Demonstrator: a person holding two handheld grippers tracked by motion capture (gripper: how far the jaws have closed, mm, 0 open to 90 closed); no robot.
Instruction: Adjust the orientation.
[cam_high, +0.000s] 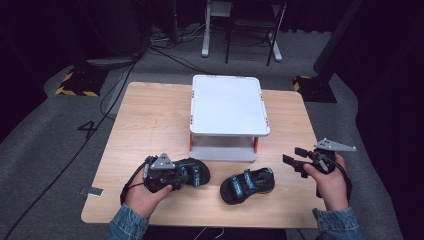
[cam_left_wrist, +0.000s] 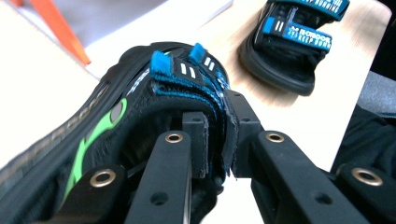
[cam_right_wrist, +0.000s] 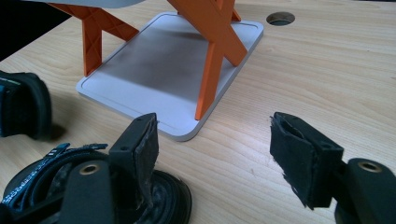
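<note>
My left hand-held gripper is clamped on the strap of the first sandal, down at about 7 o'clock on the surface. In the left gripper view the pads pinch a stack of blue and black hook-and-loop straps, fuzzy at the edges, with little white bars on the blue tabs. The sandal is black with a bright green swoosh running along the inside and a ribbed sole edge. It sits tilted up in my grip.

The second sandal lies flat just to the right of it, around 6 o'clock, same black body with blue straps carrying white lettering and a touch of green at the heel. The two are close but apart.

My right hand-held gripper hangs at about 4 o'clock with its jaws spread wide and nothing between them; the foam pads look worn and a bit ragged.

The surface is pale wood-grain laminate with rounded corners and a cable hole near the far side. In the middle, toward 12 o'clock, stands a small white shelf: two smooth plastic trays with orange crossed struts between them.

Beyond that is grey carpet, loose black cables, yellow-black hazard tape and chair legs in a dark room.
</note>
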